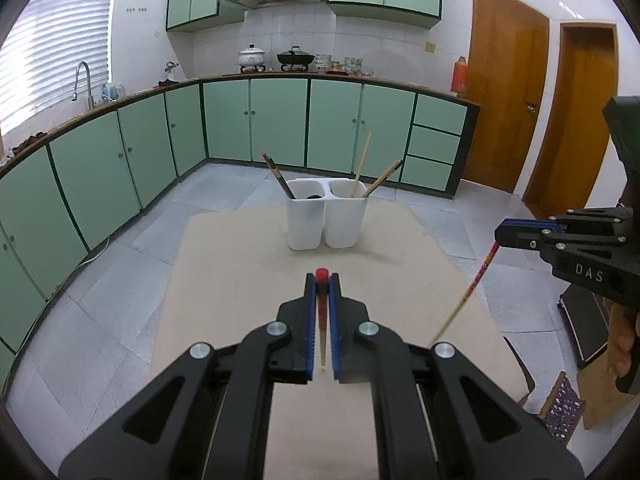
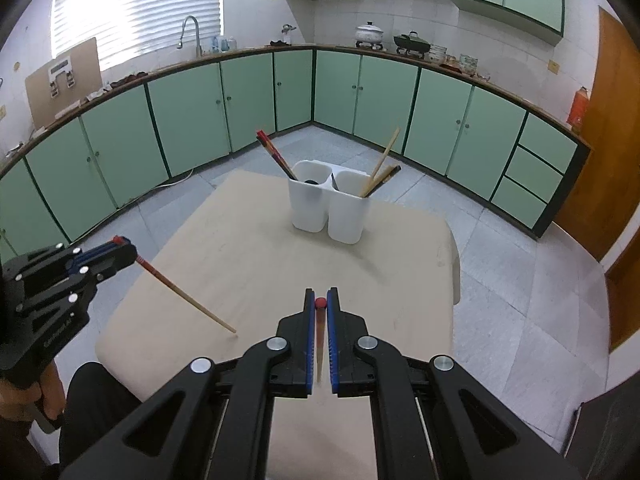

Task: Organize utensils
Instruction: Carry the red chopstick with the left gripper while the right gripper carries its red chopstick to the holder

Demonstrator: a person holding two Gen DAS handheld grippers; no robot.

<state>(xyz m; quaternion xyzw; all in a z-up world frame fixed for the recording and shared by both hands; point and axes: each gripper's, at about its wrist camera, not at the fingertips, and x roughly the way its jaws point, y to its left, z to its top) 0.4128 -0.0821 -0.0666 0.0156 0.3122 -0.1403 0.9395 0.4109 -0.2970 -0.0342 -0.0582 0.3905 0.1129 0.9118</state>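
A white two-compartment holder [image 1: 326,216] [image 2: 328,208] stands at the far middle of the beige table [image 1: 224,280] [image 2: 248,248]. Its left cup holds a dark red-topped chopstick [image 1: 278,178], its right cup pale wooden chopsticks [image 1: 362,164]. My left gripper [image 1: 322,280] [image 2: 124,250] is shut on a red-topped chopstick [image 1: 322,320] [image 2: 184,298], hanging point-down over the near table. My right gripper [image 2: 320,294] [image 1: 500,236] is shut on a matching red-topped chopstick [image 2: 319,340] [image 1: 468,292], also point-down. Both grippers hover well short of the holder.
Green base cabinets [image 1: 256,120] wrap the tiled room beyond the table. Wooden doors [image 1: 504,92] stand at the right. A chair back [image 1: 560,404] sits by the table's near right corner. A person's hand [image 2: 50,400] grips the left handle.
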